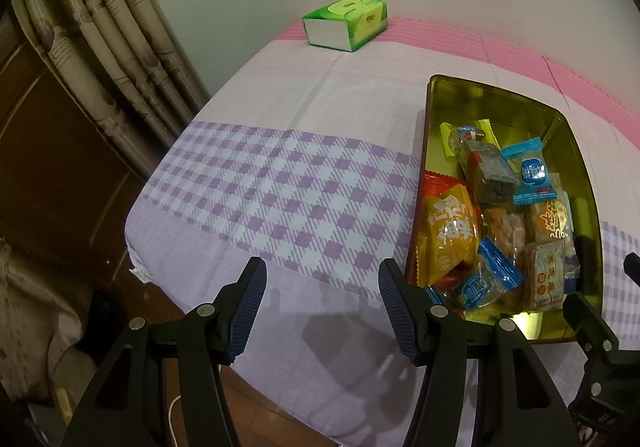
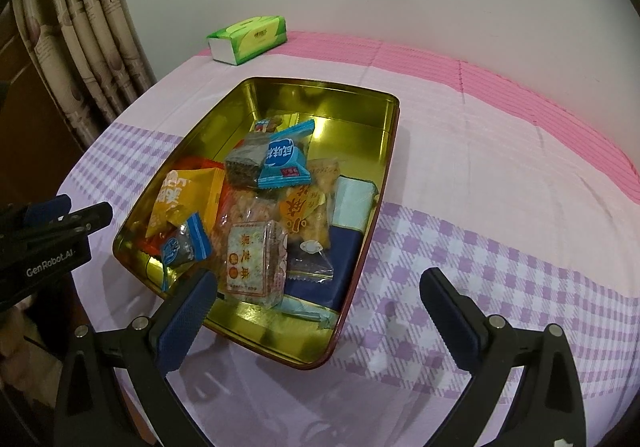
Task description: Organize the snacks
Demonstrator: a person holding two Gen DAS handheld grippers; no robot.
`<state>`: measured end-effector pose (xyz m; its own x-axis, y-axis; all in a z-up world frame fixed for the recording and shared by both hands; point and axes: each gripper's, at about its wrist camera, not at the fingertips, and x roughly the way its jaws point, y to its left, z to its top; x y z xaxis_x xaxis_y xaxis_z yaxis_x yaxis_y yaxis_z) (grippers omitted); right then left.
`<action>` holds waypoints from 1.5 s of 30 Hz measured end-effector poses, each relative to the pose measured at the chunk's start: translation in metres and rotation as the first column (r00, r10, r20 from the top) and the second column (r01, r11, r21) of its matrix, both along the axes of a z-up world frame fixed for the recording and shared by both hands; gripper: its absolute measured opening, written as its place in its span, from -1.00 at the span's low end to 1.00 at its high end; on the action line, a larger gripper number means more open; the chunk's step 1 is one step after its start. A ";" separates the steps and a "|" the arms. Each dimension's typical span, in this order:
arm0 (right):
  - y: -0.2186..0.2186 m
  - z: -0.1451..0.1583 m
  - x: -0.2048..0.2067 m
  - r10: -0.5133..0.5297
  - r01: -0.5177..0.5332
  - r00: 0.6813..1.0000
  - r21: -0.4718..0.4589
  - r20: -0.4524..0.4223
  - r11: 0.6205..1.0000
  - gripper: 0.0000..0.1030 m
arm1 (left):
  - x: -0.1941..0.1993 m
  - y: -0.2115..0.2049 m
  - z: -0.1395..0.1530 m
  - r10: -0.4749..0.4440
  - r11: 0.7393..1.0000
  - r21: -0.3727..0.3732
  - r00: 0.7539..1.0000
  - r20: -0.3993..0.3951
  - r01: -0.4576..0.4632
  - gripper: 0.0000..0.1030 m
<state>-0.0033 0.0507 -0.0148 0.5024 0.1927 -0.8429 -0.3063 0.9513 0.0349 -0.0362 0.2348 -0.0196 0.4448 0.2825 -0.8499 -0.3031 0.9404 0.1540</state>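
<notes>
A gold metal tin (image 2: 320, 95) with a dark red outside sits on the checked tablecloth and holds several wrapped snacks: blue packets (image 2: 282, 157), an orange packet (image 2: 180, 199), a clear packet with red print (image 2: 256, 259) and a dark blue pack (image 2: 344, 267). The tin also shows in the left wrist view (image 1: 480, 87). My left gripper (image 1: 322, 287) is open and empty over bare cloth left of the tin. My right gripper (image 2: 318, 287) is open and empty, above the tin's near end.
A green tissue pack (image 2: 250, 37) lies at the far edge by the wall; it also shows in the left wrist view (image 1: 346, 27). Curtains (image 1: 104, 47) and a wooden cabinet (image 1: 48, 167) stand left of the table. The table edge runs close below both grippers.
</notes>
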 end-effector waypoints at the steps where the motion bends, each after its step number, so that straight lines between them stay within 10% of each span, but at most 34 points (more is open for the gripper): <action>1: 0.000 0.000 0.000 0.001 -0.001 1.000 -0.002 0.000 1.000 0.95 | 0.000 0.000 0.000 -0.001 1.000 0.000 1.000 0.000 0.001 0.15; 45: 0.004 -0.007 -0.003 0.022 -0.022 1.000 -0.004 -0.017 1.000 0.95 | 0.000 0.000 -0.003 -0.007 1.000 -0.002 1.000 -0.001 0.007 0.15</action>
